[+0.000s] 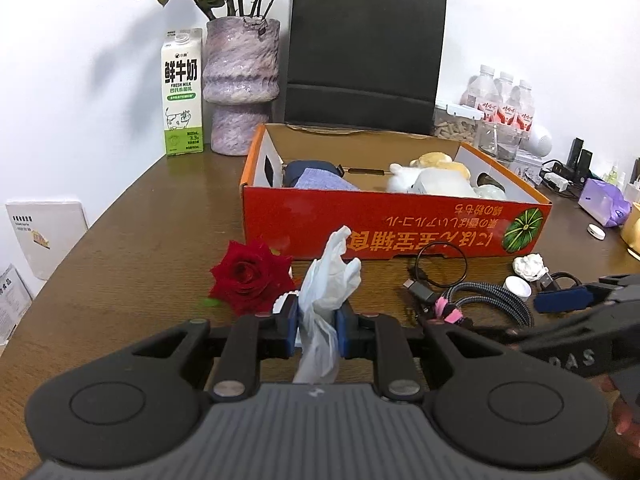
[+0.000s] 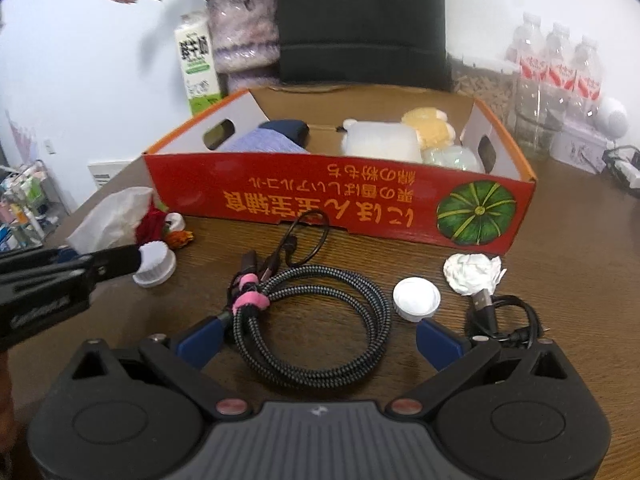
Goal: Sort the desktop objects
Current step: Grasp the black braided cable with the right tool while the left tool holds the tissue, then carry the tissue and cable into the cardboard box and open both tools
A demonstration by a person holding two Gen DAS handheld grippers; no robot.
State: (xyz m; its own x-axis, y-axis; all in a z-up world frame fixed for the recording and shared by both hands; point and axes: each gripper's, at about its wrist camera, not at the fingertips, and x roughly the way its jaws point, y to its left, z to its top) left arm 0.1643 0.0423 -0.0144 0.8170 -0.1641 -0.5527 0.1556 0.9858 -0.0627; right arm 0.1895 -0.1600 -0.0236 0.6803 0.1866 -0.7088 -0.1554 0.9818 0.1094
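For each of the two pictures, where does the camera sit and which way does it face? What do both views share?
Left wrist view: it sits on the left tool, looks forward and down over the table at the red box; its pads clamp a white tissue, and the right tool enters from the right.
Right wrist view: it sits on the right tool, open above the braided cable, facing the same box; the left tool enters from the left.
Shared: box, cable, milk carton, vase, black bag.

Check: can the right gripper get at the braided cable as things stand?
Probably yes: the right gripper is open and empty, the braided cable lies right between its fingers on the table, nothing covering it.
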